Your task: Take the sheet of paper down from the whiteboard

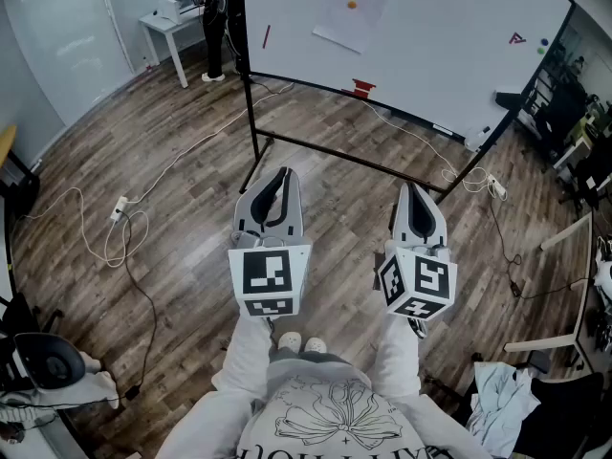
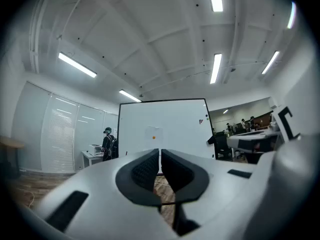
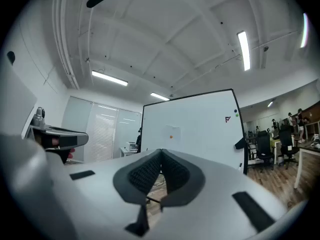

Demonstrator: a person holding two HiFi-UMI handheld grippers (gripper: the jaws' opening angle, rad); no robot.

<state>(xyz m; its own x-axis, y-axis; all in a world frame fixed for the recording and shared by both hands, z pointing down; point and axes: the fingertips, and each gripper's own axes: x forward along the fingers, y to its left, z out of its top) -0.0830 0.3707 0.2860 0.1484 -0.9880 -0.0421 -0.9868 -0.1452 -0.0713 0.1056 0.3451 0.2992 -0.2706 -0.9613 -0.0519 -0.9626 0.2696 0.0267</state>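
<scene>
A white sheet of paper [image 1: 351,10] hangs on the whiteboard [image 1: 449,55], pinned by an orange round magnet [image 1: 352,5]. The board stands on a black frame some way ahead of me. The sheet also shows faintly in the left gripper view as the paper [image 2: 153,133] and in the right gripper view as the paper [image 3: 172,132]. My left gripper [image 1: 278,182] and right gripper [image 1: 413,195] are held level in front of my body, both shut with nothing between the jaws, well short of the board.
A person [image 1: 217,17] stands left of the board by a white desk with a printer [image 1: 175,6]. Cables and a power strip [image 1: 119,208] lie on the wooden floor. A red eraser [image 1: 362,87] sits on the board's ledge. Chairs and desks [image 1: 574,151] stand at the right.
</scene>
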